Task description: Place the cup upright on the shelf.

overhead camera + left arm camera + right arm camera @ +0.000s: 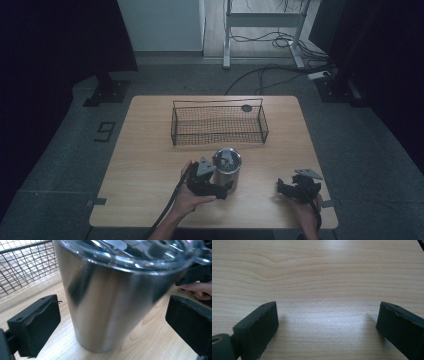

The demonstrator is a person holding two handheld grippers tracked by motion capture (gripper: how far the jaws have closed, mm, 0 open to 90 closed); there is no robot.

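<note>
A stainless steel tumbler (227,169) with a clear lid stands upright on the wooden table (150,165), front of centre. My left gripper (223,180) is open, one jaw on each side of the tumbler. In the left gripper view the tumbler (112,302) stands between the two black pads (37,325), with a gap on both sides. At the front right of the table my right gripper (286,188) rests low and open. In the right gripper view its jaws (327,312) stand wide apart over bare wood with nothing between them.
A black wire basket (218,136) sits empty behind the tumbler at the back of the table, also seen as mesh (25,262) in the left gripper view. A dark round disc (246,108) lies beyond it. The person's other hand (197,288) shows at right.
</note>
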